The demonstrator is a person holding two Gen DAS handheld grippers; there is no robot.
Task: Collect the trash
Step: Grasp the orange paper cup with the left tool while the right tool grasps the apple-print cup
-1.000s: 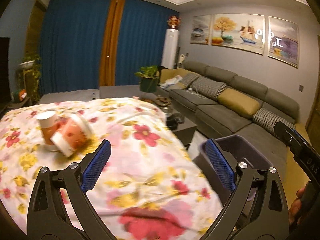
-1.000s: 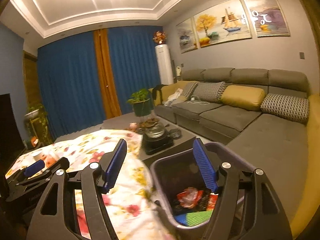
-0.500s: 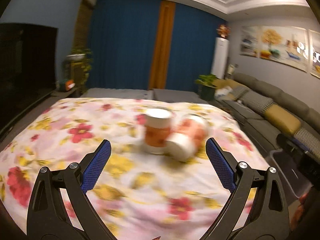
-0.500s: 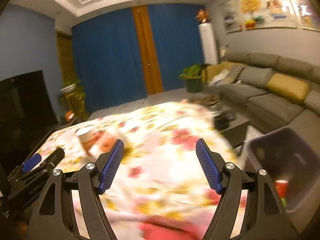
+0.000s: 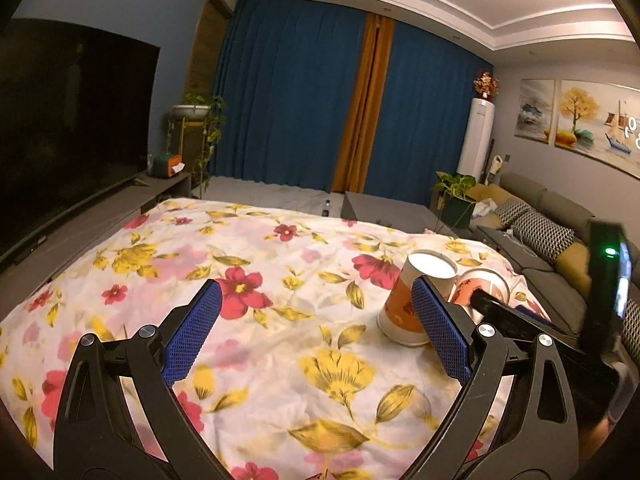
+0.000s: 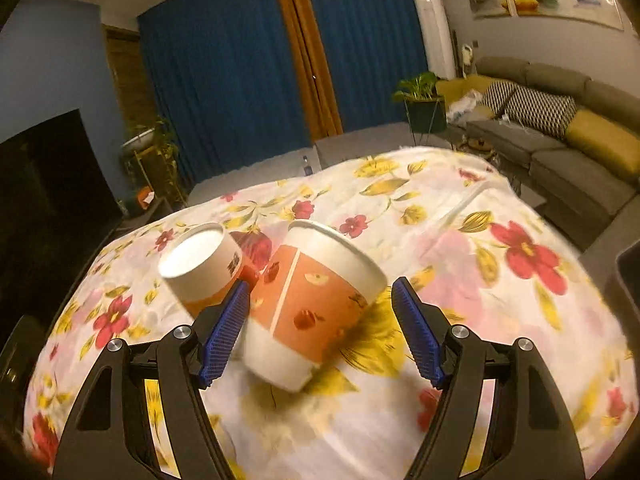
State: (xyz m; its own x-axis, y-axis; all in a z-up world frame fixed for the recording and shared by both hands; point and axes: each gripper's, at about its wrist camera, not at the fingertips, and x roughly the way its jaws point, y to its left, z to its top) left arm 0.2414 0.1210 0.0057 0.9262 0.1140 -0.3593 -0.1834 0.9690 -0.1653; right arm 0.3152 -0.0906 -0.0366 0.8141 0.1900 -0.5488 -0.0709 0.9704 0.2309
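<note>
Bin gone; floral cloth [image 6: 460, 232], sofa [image 6: 560, 148]

Swung away from the bin and over to the floral tabletop [image 6: 520, 208]. Right hand-held gripper [image 6: 320, 320] now straddling the tipped paper cup [image 6: 312, 308], jaws slightly wider, pads apart from it. Left hand-held gripper [image 5: 316, 332] now left of both cups.

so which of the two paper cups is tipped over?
The orange-banded cup between the right gripper's open jaws; it leans over against the other cup, which stands with its mouth up on the floral cloth.
</note>
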